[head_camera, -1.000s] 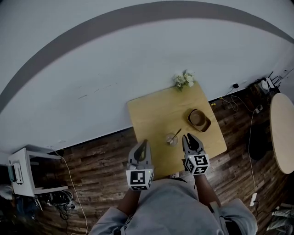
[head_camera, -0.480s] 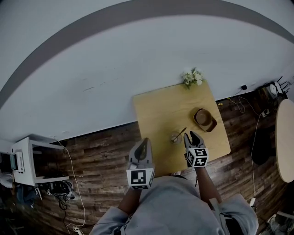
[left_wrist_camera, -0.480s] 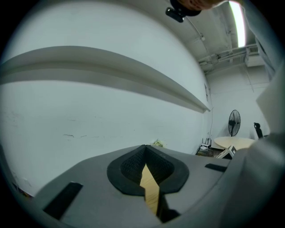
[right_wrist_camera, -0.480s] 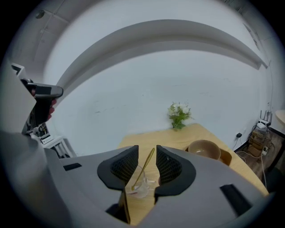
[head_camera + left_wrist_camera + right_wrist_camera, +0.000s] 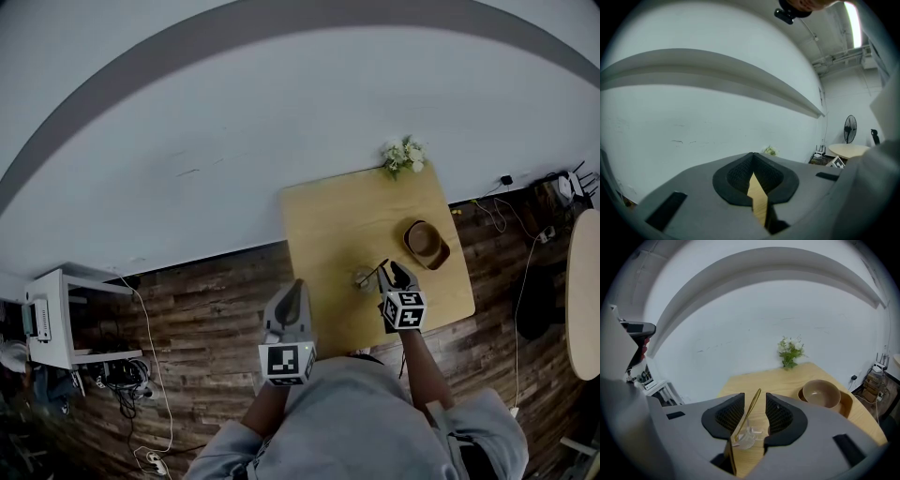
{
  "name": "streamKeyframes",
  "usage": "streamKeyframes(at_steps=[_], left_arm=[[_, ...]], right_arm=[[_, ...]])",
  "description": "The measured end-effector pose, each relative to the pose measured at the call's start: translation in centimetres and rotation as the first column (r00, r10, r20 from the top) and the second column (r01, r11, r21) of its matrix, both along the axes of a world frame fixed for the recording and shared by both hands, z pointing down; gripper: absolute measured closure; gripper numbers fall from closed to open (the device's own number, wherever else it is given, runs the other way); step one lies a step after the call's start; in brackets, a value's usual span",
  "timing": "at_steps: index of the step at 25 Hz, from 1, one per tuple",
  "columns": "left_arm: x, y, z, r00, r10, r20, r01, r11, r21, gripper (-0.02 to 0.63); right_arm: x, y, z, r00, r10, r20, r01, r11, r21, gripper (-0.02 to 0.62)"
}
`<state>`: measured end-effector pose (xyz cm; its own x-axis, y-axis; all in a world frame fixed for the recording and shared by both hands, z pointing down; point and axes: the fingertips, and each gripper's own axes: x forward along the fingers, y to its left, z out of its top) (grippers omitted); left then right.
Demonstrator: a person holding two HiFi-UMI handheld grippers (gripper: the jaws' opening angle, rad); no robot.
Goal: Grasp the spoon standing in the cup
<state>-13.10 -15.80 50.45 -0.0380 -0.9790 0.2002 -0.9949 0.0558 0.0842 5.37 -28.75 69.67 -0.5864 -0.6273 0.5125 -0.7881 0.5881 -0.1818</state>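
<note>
A gold spoon leans in a small clear cup on the wooden table. My right gripper is right at the cup. Its jaws are opening, and the spoon's handle stands in the gap between them, close to the left pad and not pressed. In the head view the right gripper sits just right of the cup, near the table's front. My left gripper hangs off the table's left edge over the floor, jaws together and nothing in them. In its own view the left gripper points at the white wall.
A brown bowl rests on a brown plate to the right of the cup. A small flower plant stands at the table's far edge by the wall. A white side table and cables lie on the wooden floor at left.
My right gripper has moved forward to the cup, and its jaws have spread with the spoon handle now between them. The left gripper has stayed in place.
</note>
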Motion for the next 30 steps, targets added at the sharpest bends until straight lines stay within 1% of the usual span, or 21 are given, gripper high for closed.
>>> streamKeyframes(at_steps=[12, 15, 18, 25, 30], left_arm=[[-1.8, 1.3, 0.0, 0.999, -0.047, 0.011, 0.047, 0.999, -0.009, 0.604], [-2.3, 1.7, 0.0, 0.998, -0.061, 0.014, 0.061, 0.998, -0.007, 0.604], [-2.7, 2.2, -0.2, 0.997, -0.075, 0.019, 0.075, 0.997, 0.0, 0.604], [-3.0, 2.8, -0.4, 0.996, -0.083, 0.02, 0.083, 0.997, 0.006, 0.604], [-2.6, 3.0, -0.7, 0.997, -0.07, 0.016, 0.07, 0.997, 0.021, 0.604]], right_arm=[[-0.8, -0.6, 2.6, 0.999, 0.001, -0.039, -0.002, 0.999, -0.037, 0.483], [-1.1, -0.9, 3.0, 0.999, 0.0, -0.041, -0.002, 0.999, -0.033, 0.502], [-1.5, -0.8, 2.8, 0.999, -0.006, -0.037, 0.005, 1.0, -0.018, 0.547], [-2.0, -0.4, 1.0, 1.0, 0.015, 0.004, -0.015, 0.999, 0.029, 0.59], [-2.0, -0.1, -0.9, 0.998, 0.035, 0.044, -0.038, 0.997, 0.069, 0.594]])
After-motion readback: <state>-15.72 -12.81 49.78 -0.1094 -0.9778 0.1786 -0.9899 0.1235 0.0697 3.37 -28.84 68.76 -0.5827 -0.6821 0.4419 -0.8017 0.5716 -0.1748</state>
